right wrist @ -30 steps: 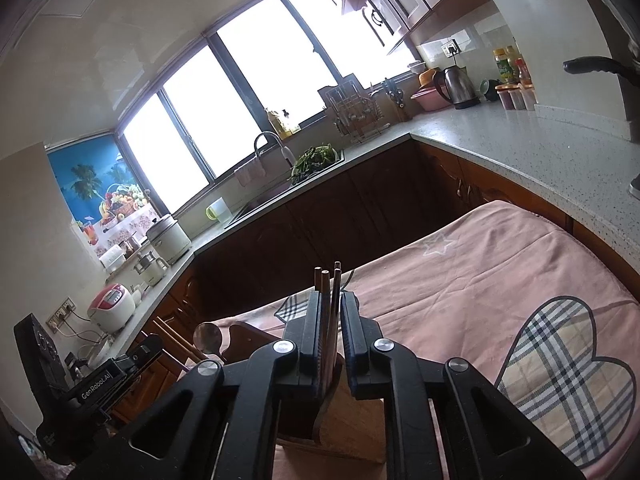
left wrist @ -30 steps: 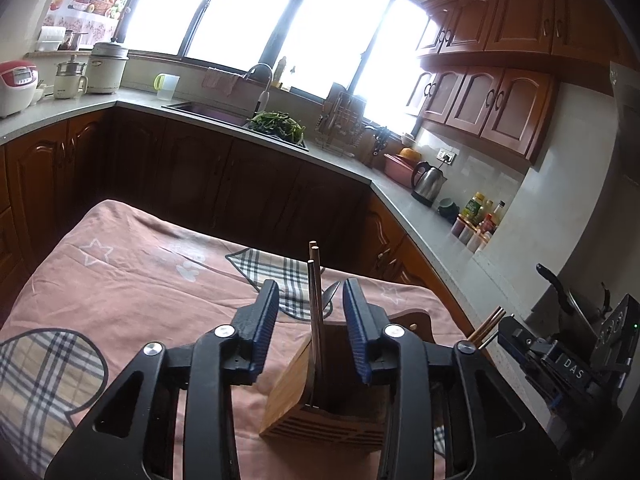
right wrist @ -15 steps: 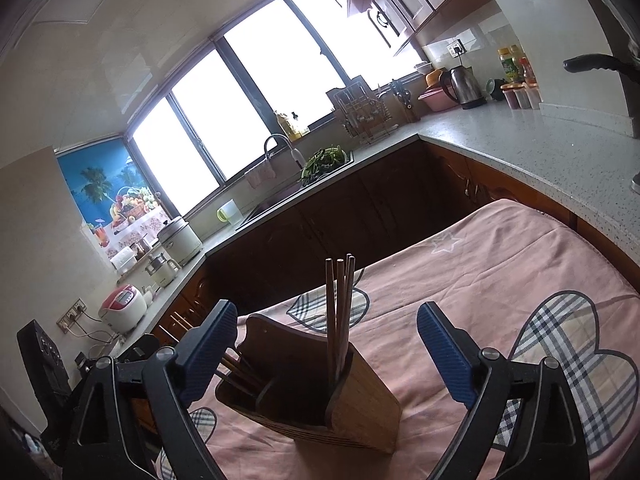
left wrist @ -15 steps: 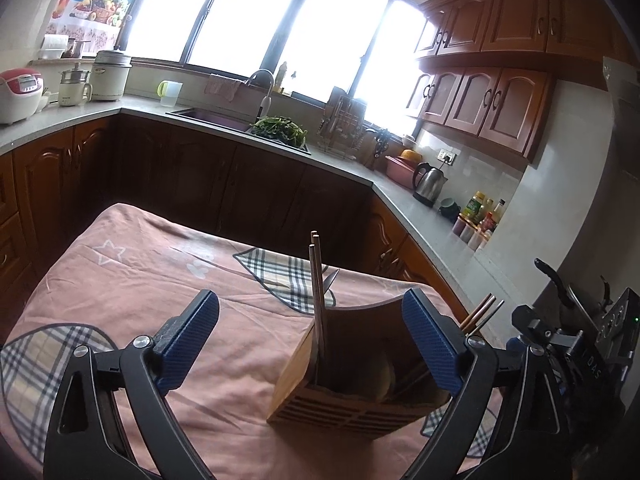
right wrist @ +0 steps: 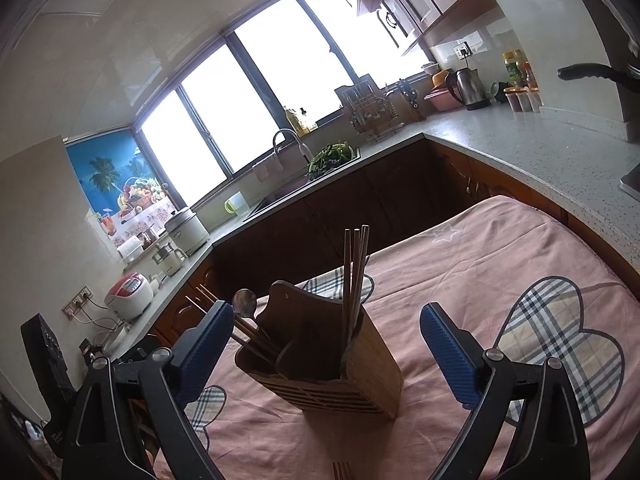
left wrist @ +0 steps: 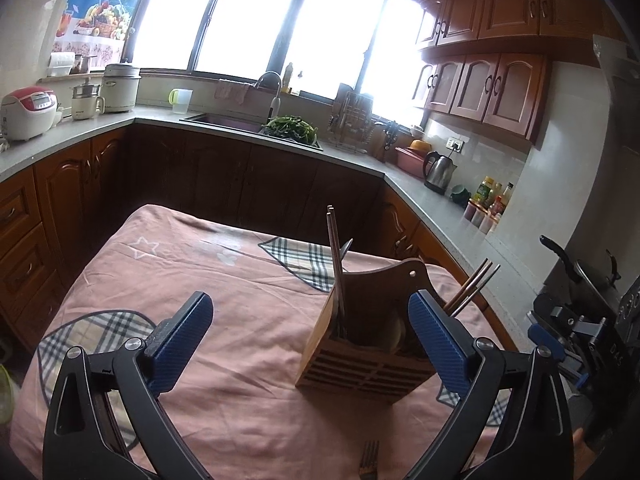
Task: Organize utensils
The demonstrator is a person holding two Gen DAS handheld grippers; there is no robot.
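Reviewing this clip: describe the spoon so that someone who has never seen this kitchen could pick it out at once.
Start at the table under the pink patchwork cloth, where a slatted wooden utensil holder stands. The silver metal spoon sits in the holder's left compartment in the right wrist view, bowl upward. Everything else standing in the holder is thin brown wooden chopsticks; only the spoon is shiny with a rounded end.

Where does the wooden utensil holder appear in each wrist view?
Left wrist: wooden utensil holder right of centre, by the left gripper's right finger.
Right wrist: centre, between the right gripper's open fingers.
Shared landmark: upright chopsticks in its end compartment.
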